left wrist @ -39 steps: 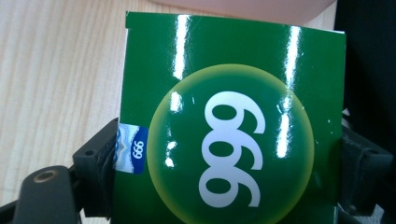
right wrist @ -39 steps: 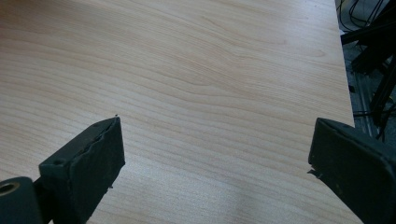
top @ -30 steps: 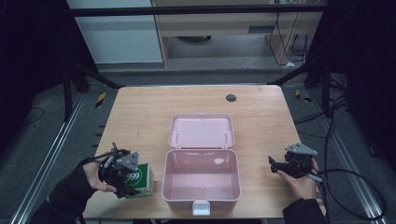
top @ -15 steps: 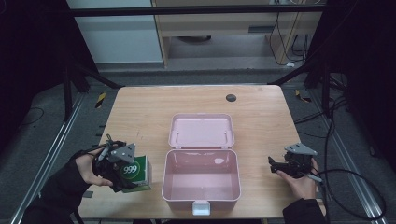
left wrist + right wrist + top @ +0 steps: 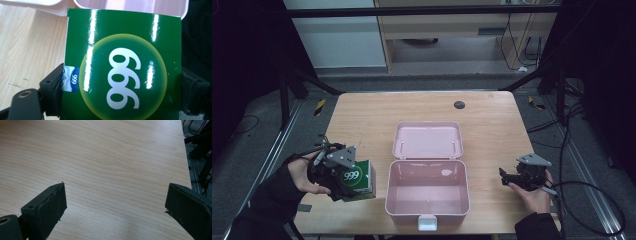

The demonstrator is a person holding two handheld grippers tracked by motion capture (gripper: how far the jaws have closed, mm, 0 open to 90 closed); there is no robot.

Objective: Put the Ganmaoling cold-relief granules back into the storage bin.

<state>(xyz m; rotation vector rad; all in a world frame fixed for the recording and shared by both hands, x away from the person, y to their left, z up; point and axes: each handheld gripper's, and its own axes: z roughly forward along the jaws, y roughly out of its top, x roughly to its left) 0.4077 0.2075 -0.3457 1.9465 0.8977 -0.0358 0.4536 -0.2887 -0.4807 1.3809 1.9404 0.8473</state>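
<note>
One green box [image 5: 358, 180] is clamped in the left gripper [image 5: 343, 176] just left of the open pink case [image 5: 428, 206]; right gripper [image 5: 508, 176] gapes empty; box should be kept level when lowered in.

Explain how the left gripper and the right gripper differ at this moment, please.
The left gripper has its jaws closed on the green box marked 999; the right gripper holds nothing, and its jaws stand wide open over bare wood. The left gripper is on the left of the open pink case, the right gripper on its right, near the table edge. Both are held in a hand, and both point toward the case.
</note>
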